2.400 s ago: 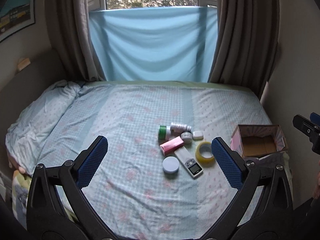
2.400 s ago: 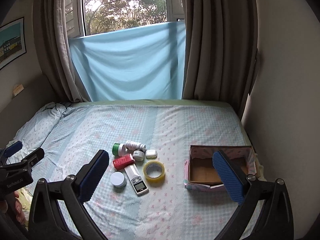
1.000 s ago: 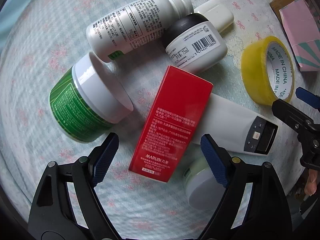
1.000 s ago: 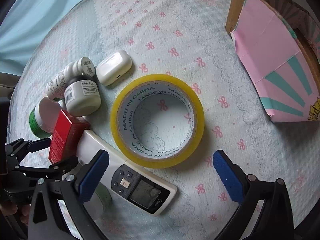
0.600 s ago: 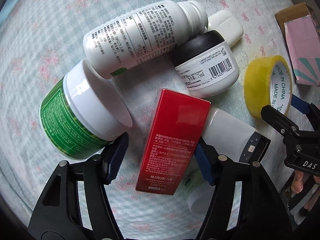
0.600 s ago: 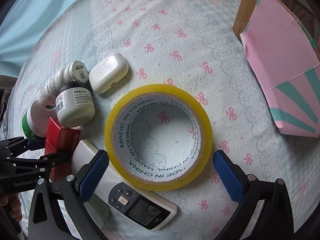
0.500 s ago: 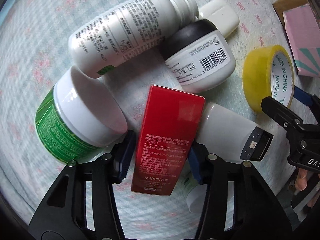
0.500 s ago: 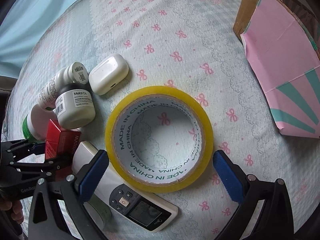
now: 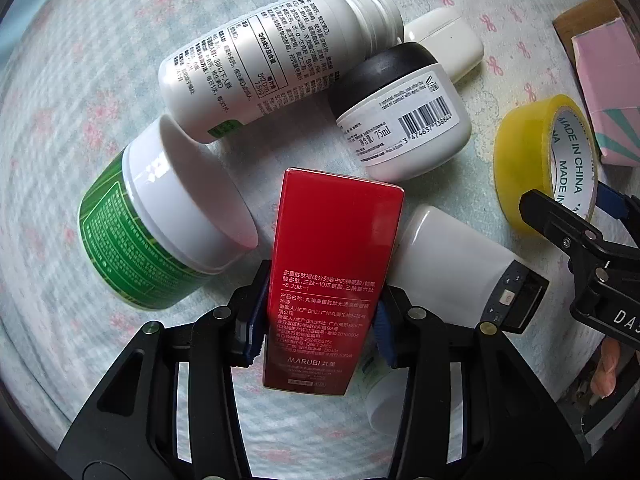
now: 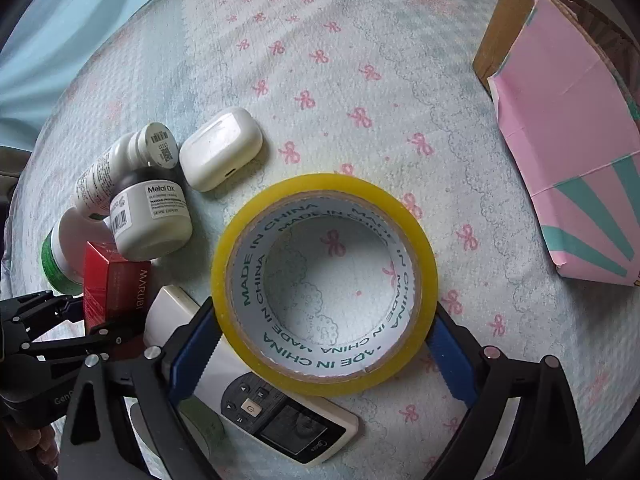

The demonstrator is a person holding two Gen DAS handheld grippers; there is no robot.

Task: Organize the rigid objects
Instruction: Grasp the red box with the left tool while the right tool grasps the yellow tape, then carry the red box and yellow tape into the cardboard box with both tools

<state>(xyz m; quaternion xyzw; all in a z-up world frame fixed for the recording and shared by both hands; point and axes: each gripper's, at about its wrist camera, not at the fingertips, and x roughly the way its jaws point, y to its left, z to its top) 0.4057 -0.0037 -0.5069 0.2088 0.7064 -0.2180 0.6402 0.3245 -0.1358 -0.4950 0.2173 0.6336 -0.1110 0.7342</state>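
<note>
Lifting straight up is best: left tool (image 9: 320,322) pinches the red box (image 9: 334,264), right tool (image 10: 324,354) squeezes the tape roll (image 10: 324,284) on the bed (image 10: 360,60).

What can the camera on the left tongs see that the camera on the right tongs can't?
Only the left wrist view shows the left tongs squeezing the red box on both sides, and the barcode side of the black-capped jar.

Only the right wrist view shows the right tongs gripping the whole yellow tape roll, plus the thermometer's screen.

Both show the green jar, white bottle, earbud case and pink box.
</note>
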